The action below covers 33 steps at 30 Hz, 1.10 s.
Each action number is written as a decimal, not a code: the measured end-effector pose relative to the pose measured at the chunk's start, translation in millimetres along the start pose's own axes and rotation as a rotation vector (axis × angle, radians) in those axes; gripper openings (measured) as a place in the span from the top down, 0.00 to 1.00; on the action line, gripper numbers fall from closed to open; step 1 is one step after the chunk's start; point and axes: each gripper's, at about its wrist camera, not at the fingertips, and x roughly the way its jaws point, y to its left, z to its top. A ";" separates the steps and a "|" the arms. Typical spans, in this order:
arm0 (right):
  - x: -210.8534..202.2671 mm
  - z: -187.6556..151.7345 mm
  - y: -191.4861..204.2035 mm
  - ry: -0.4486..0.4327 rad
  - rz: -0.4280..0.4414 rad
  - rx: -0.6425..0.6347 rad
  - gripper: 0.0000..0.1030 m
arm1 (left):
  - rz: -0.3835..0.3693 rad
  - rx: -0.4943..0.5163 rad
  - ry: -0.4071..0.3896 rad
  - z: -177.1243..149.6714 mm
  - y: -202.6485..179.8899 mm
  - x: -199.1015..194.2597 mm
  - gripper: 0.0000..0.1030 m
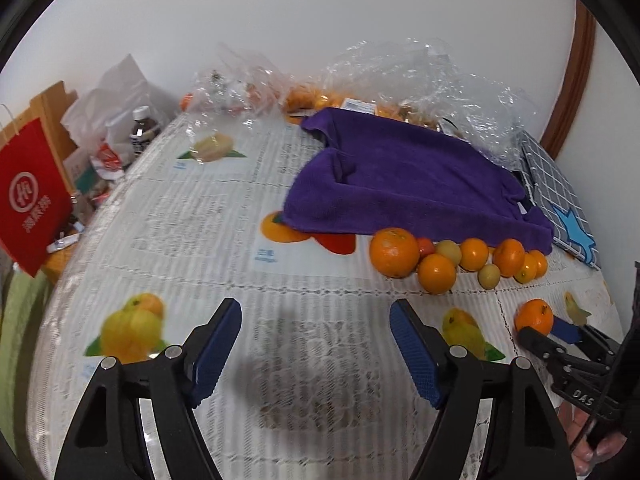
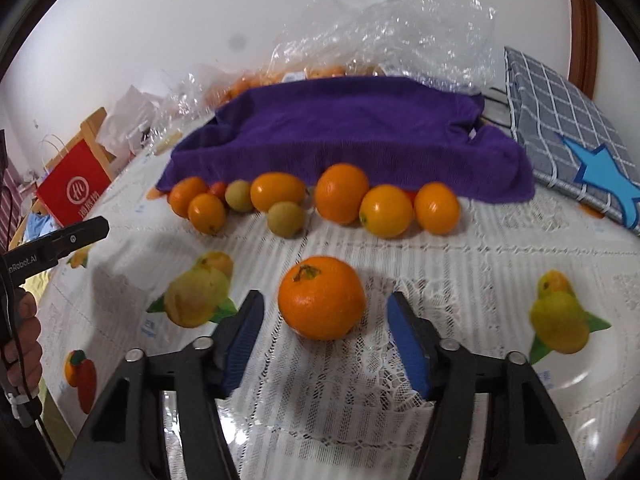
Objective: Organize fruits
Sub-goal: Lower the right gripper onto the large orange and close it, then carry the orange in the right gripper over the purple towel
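A lone orange with a stem [image 2: 322, 298] sits on the lace tablecloth, just ahead of and between the tips of my open right gripper [image 2: 325, 320]; it also shows in the left wrist view [image 1: 533, 316]. A row of several oranges and small yellowish fruits [image 2: 320, 200] lies along the front edge of a purple towel [image 2: 352, 132], also in the left wrist view [image 1: 448, 260]. My left gripper [image 1: 316, 328] is open and empty over bare cloth, left of the row. The right gripper [image 1: 560, 334] shows at the right of the left view.
Crumpled clear plastic bags [image 2: 400, 36] with more fruit lie behind the towel. A grey checked cushion with a blue star [image 2: 568, 132] sits at the right. A red paper bag [image 1: 32, 196], a bottle [image 1: 141, 128] and white bags stand off the table's left edge.
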 end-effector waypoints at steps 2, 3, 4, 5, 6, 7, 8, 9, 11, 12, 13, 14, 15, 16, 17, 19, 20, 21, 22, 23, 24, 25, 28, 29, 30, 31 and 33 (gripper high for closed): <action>0.1 0.3 -0.7 -0.007 -0.016 -0.004 0.52 | -0.029 -0.006 0.012 1.4 -4.5 7.6 0.27; -1.0 1.0 -0.7 -0.008 -0.005 -0.007 0.57 | -0.049 -0.009 0.017 3.3 -8.1 12.2 0.27; -1.5 0.9 -1.5 -0.010 0.007 -0.010 0.57 | -0.060 -0.009 0.019 5.3 -11.2 14.9 0.27; -2.6 0.7 -2.3 -0.011 0.011 -0.015 0.58 | -0.071 -0.008 0.020 8.3 -14.8 18.5 0.27; -4.6 0.4 -3.1 -0.015 0.010 -0.022 0.58 | -0.080 -0.009 0.018 12.4 -18.4 22.5 0.27; -7.0 0.2 -3.7 -0.021 0.012 -0.027 0.58 | -0.088 -0.014 0.017 15.3 -20.3 25.0 0.27; -10.4 -0.1 -5.4 -0.031 0.012 -0.034 0.58 | -0.101 -0.023 0.017 18.8 -21.7 28.5 0.27; -12.9 0.2 -6.1 -0.037 0.011 -0.038 0.58 | -0.119 -0.041 0.022 23.0 -22.9 33.6 0.27; -19.5 0.7 -9.1 -0.054 0.005 -0.045 0.60 | -0.153 -0.066 0.027 27.1 -24.1 41.4 0.28; -24.0 0.8 -11.2 -0.067 0.003 -0.046 0.63 | -0.169 -0.074 0.027 28.0 -24.5 45.1 0.28; -26.8 0.7 -13.2 -0.078 0.002 -0.044 0.64 | -0.176 -0.079 0.028 28.4 -25.2 49.2 0.28; -27.7 1.4 -14.5 -0.080 0.003 -0.043 0.64 | -0.179 -0.080 0.029 28.4 -26.0 52.8 0.28; -27.3 2.4 -15.6 -0.080 0.009 -0.039 0.64 | -0.185 -0.083 0.029 28.6 -26.0 55.9 0.29; -25.8 2.8 -17.0 -0.074 0.024 -0.036 0.63 | -0.190 -0.089 0.032 29.2 -25.6 58.8 0.30; -25.0 2.6 -17.9 -0.073 0.027 -0.037 0.62 | -0.196 -0.101 0.038 29.9 -24.9 61.3 0.33; -21.9 3.0 -17.5 -0.068 0.016 -0.045 0.59 | -0.212 -0.130 0.058 31.7 -22.4 67.6 0.34; -19.4 3.6 -17.7 -0.063 0.008 -0.048 0.56 | -0.217 -0.139 0.060 32.3 -21.1 69.3 0.36; -17.0 3.9 -18.8 -0.056 0.003 -0.042 0.54 | -0.222 -0.143 0.057 32.8 -20.1 69.9 0.39; -13.5 4.9 -20.8 -0.046 -0.001 -0.031 0.54 | -0.227 -0.144 0.056 32.5 -19.2 69.7 0.39; -8.7 5.8 -24.1 -0.032 -0.005 -0.018 0.54 | -0.234 -0.145 0.057 32.7 -19.0 70.1 0.41; -5.8 6.2 -26.4 -0.022 0.003 -0.007 0.54 | -0.241 -0.145 0.057 32.4 -19.0 70.3 0.43; -2.1 6.3 -29.2 -0.008 0.020 0.010 0.54 | -0.246 -0.143 0.058 32.7 -18.6 70.6 0.45; 1.2 8.4 -31.0 -0.016 0.031 0.026 0.54 | -0.255 -0.129 0.059 32.4 -21.3 72.2 0.46; 1.7 9.2 -31.1 -0.019 0.035 0.027 0.55 | -0.250 -0.123 0.058 32.6 -22.5 72.5 0.46; 2.8 10.6 -31.5 -0.022 0.033 0.030 0.61 | -0.240 -0.113 0.059 32.8 -24.7 73.3 0.50; 4.0 11.6 -32.1 -0.021 0.025 0.030 0.62 | -0.236 -0.109 0.061 34.1 -25.9 74.2 0.54; 3.7 12.1 -32.0 -0.016 0.026 0.019 0.62 | -0.258 -0.111 0.076 35.7 -27.0 76.2 0.61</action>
